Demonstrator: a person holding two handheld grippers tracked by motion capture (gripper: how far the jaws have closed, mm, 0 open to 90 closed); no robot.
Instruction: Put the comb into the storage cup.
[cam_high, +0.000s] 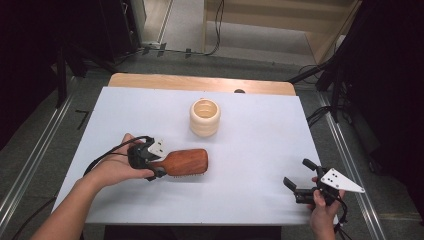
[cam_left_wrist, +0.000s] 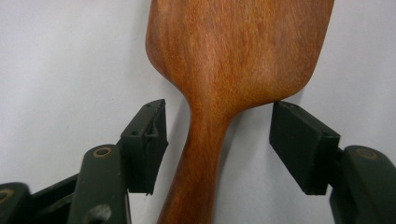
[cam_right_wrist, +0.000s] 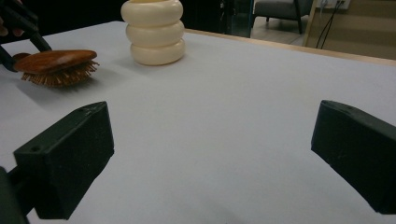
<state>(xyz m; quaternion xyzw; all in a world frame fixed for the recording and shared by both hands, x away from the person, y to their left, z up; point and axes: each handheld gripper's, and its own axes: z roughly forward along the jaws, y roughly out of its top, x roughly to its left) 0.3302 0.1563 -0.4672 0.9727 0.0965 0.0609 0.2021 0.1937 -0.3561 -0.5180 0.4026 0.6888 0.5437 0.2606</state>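
Note:
A wooden hairbrush (cam_high: 185, 161) lies bristles down on the white table top (cam_high: 260, 145), left of centre, with its handle toward my left hand. My left gripper (cam_high: 161, 162) straddles that handle. In the left gripper view the brush (cam_left_wrist: 233, 51) narrows into the handle between the two pads (cam_left_wrist: 299, 144), with a gap on each side, so my left gripper (cam_left_wrist: 219, 140) is open. My right gripper (cam_high: 297, 172) rests open near the table's front right corner, holding nothing. From the right gripper view (cam_right_wrist: 210, 154) the brush (cam_right_wrist: 56, 60) sits far off at the upper left.
A cream ribbed cup (cam_high: 205, 117) stands upright behind the brush, near the table's middle; it appears in the right gripper view (cam_right_wrist: 154, 30) too. The wooden table edge (cam_high: 200, 82) runs along the back. Dark stands and cables flank the table.

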